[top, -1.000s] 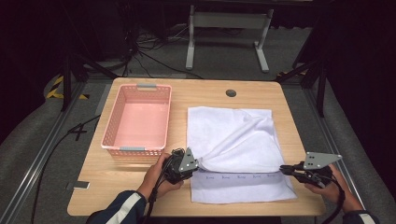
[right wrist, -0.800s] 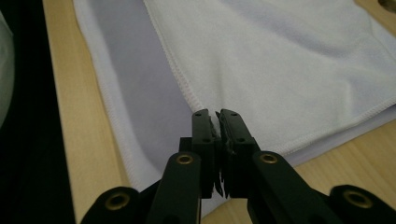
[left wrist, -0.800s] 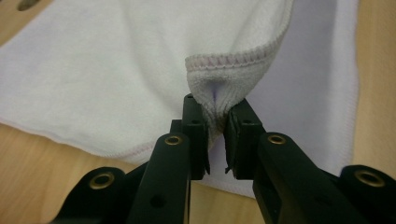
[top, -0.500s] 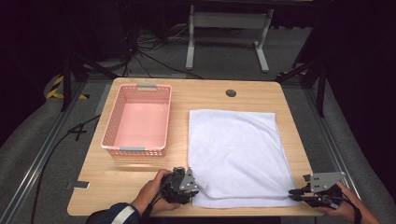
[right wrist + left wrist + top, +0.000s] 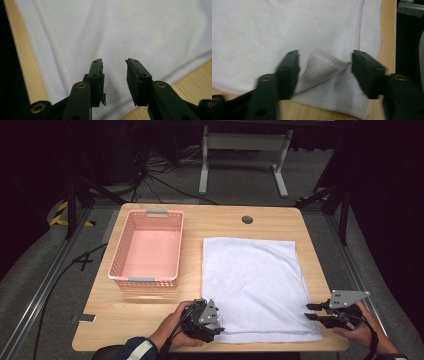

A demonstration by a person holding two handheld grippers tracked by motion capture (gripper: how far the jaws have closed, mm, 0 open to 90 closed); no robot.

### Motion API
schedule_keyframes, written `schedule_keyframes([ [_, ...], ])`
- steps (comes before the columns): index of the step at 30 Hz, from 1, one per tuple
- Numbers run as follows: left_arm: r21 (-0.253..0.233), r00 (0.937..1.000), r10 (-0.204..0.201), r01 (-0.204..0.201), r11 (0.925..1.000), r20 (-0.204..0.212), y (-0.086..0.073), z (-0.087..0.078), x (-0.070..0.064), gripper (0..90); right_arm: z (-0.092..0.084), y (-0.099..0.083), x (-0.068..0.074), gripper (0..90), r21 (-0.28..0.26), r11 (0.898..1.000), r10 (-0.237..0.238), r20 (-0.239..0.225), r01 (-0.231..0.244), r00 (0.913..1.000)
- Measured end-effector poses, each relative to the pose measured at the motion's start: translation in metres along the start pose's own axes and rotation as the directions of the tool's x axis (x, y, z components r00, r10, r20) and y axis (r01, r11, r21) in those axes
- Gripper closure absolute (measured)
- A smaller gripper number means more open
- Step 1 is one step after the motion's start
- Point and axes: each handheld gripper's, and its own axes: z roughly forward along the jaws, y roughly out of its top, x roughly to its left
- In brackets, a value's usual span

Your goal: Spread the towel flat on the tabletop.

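Towel (image 5: 252, 287): white, rectangular, spread flat on the right half of the worktop; long axis runs from the near edge toward the far edge, short sides parallel to the near edge.
Towel fabric: soft pile with a stitched hem along its borders; a few shallow creases across the middle; lies in two layers at the near edge.
Towel near-left corner (image 5: 325, 66): a small flap of the top layer is folded back, hem showing, between the left gripper's jaws.
Left gripper (image 5: 216, 329): at the towel's near-left corner by the near edge of the worktop; jaws spread wide on either side of the flap, not gripping it.
Right gripper (image 5: 310, 312): at the towel's near-right corner, close to the worktop's right edge; jaws parted with a gap between them, nothing held, towel beneath them.
Basket (image 5: 120, 257): pink plastic, perforated walls, rectangular, grey handles at its short ends; stands on the left half of the worktop, long axis toward the far edge, apart from the towel.
Worktop (image 5: 100, 320): light wood, rounded corners, a dark round grommet (image 5: 247, 219) near the far edge.
Room: dark, grey floor with cables and metal frame legs beyond the table.
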Motion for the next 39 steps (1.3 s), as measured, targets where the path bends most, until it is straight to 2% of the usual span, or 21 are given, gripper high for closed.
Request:
schedule_keyframes([
  [4, 0.016, 0.9997, -0.006, 0.006, 0.9999, 0.025, -0.004, 0.004, 0.003, 61.0, 0.0, -0.009, 0.016, 58.0, 0.022, 0.998, -0.063, -0.131, 0.067, 0.9893],
  [7, 0.001, 0.9993, -0.025, 0.025, 0.9997, 0.027, -0.006, 0.002, 0.005, 74.7, 0.006, -0.019, 0.017, 57.3, 0.087, 0.994, -0.056, -0.137, 0.068, 0.989],
  [9, 0.011, 0.9999, -0.011, 0.011, 0.9999, 0.013, -0.007, -0.001, 0.005, 81.9, 0.008, -0.022, 0.017, 61.9, 0.102, 0.993, -0.049, -0.12, 0.061, 0.9915],
  [11, 0.01, 0.9998, 0.017, -0.017, 0.9998, 0.011, -0.007, -0.005, 0.006, 82.5, 0.007, -0.022, 0.017, 67.9, 0.101, 0.993, -0.046, -0.107, 0.057, 0.9932],
  [12, 0.005, 0.9997, 0.006, -0.006, 1.0, -0.022, -0.006, -0.008, 0.005, 83.5, 0.007, -0.022, 0.017, 75.3, 0.104, 0.993, -0.054, -0.097, 0.064, 0.9939],
  [14, -0.031, 1.0, 0.003, -0.004, 0.9995, -0.008, -0.004, -0.014, 0.008, 83.5, 0.004, -0.02, 0.017, 83.4, 0.109, 0.991, -0.067, -0.085, 0.076, 0.9941],
  [19, -0.062, 0.999, 0.045, -0.045, 0.9971, -0.005, 0.0, -0.03, 0.001, 83.9, -0.011, -0.015, 0.019, 84.5, 0.067, 0.993, -0.088, -0.057, 0.092, 0.9945],
  [21, -0.041, 0.9956, 0.09, -0.089, 0.9952, 0.024, 0.0, -0.031, -0.004, 83.9, -0.019, -0.013, 0.021, 84.3, 0.061, 0.993, -0.098, -0.089, 0.104, 0.9912],
  [24, 0.006, 0.9897, 0.105, -0.106, 0.9944, 0.098, -0.004, -0.025, -0.015, 83.5, -0.018, -0.015, 0.028, 83.9, 0.109, 0.983, -0.13, -0.17, 0.149, 0.9769],
  [26, 0.083, 0.9853, 0.115, -0.126, 0.9886, 0.127, -0.008, -0.017, -0.021, 80.0, -0.012, -0.018, 0.031, 79.1, 0.156, 0.973, -0.137, -0.218, 0.173, 0.9663],
  [27, 0.107, 0.9863, 0.114, -0.127, 0.9862, 0.12, -0.01, -0.014, -0.023, 75.7, -0.008, -0.021, 0.032, 78.1, 0.182, 0.968, -0.129, -0.222, 0.171, 0.9666],
  [28, 0.095, 0.9872, 0.098, -0.11, 0.9893, 0.126, -0.013, -0.013, -0.022, 72.0, -0.005, -0.023, 0.032, 78.6, 0.203, 0.965, -0.12, -0.22, 0.166, 0.968],
  [29, 0.09, 0.9872, 0.076, -0.089, 0.992, 0.141, -0.014, -0.014, -0.02, 70.3, -0.005, -0.025, 0.03, 75.1, 0.181, 0.972, -0.106, -0.225, 0.148, 0.9687],
  [31, 0.087, 0.9874, 0.031, -0.045, 0.9952, 0.155, -0.017, -0.018, -0.016, 61.1, -0.006, -0.028, 0.028, 70.6, 0.173, 0.976, -0.087, -0.242, 0.132, 0.9663],
  [32, 0.086, 0.9921, 0.014, -0.025, 0.996, 0.125, -0.017, -0.02, -0.012, 54.9, -0.007, -0.028, 0.028, 68.2, 0.172, 0.976, -0.09, -0.247, 0.135, 0.9648],
  [33, 0.058, 0.9931, -0.045, 0.039, 0.9976, 0.109, -0.017, -0.023, -0.007, 46.2, -0.007, -0.027, 0.029, 63.0, 0.17, 0.974, -0.102, -0.25, 0.148, 0.9627],
  [34, 0.001, 0.9876, -0.111, 0.111, 0.9938, 0.111, -0.017, -0.027, 0.0, 40.1, -0.01, -0.025, 0.028, 60.4, 0.163, 0.977, -0.1, -0.236, 0.141, 0.9665],
  [35, -0.041, 0.9851, -0.156, 0.159, 0.9864, 0.073, -0.014, -0.03, 0.005, 38.4, -0.014, -0.023, 0.024, 58.9, 0.14, 0.981, -0.101, -0.227, 0.135, 0.9688],
  [36, -0.069, 0.9823, -0.182, 0.184, 0.9804, 0.047, -0.009, -0.03, 0.009, 29.7, -0.018, -0.018, 0.019, 52.5, 0.105, 0.988, -0.096, -0.192, 0.117, 0.9767],
  [38, -0.112, 0.9782, -0.207, 0.205, 0.9723, -0.008, 0.002, -0.027, 0.019, 27.8, -0.022, -0.008, 0.005, 50.3, 0.062, 0.997, -0.049, -0.093, 0.055, 0.9944],
  [39, -0.129, 0.9753, -0.218, 0.211, 0.9688, -0.037, 0.008, -0.023, 0.026, 26.3, -0.022, -0.002, -0.003, 48.1, 0.042, 0.999, -0.03, -0.046, 0.032, 0.9985],
])
